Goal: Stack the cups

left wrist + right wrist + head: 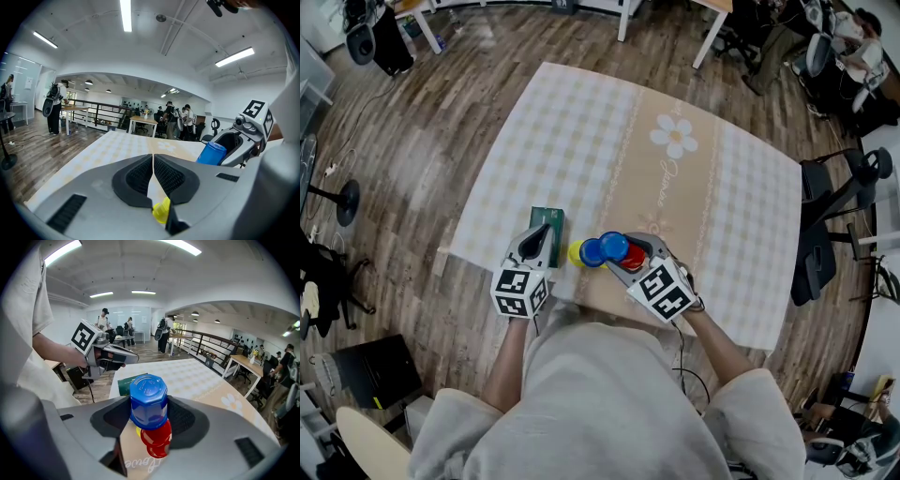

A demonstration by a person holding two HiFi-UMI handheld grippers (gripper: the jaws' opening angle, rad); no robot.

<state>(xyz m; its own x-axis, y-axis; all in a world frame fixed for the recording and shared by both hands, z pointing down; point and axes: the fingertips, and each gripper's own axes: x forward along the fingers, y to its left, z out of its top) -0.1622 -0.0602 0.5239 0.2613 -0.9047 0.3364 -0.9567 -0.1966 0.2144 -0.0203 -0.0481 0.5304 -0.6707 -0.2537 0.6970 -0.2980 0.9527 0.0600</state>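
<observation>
The right gripper clamps the blue cup by its faceted walls, just above the red cup. It looks like light, stiff, slippery plastic. The left gripper is pinched together, empty.

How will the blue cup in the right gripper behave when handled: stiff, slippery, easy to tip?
The blue cup looks like hard moulded plastic, so it is probably stiff and light. Its glossy, faceted sides may slip in the right gripper. It seems to top the red cups; that narrow stack could tip if pushed.

Cursive "Love" on the tablecloth (faint white script), embossed print on blue cup illegible
</observation>
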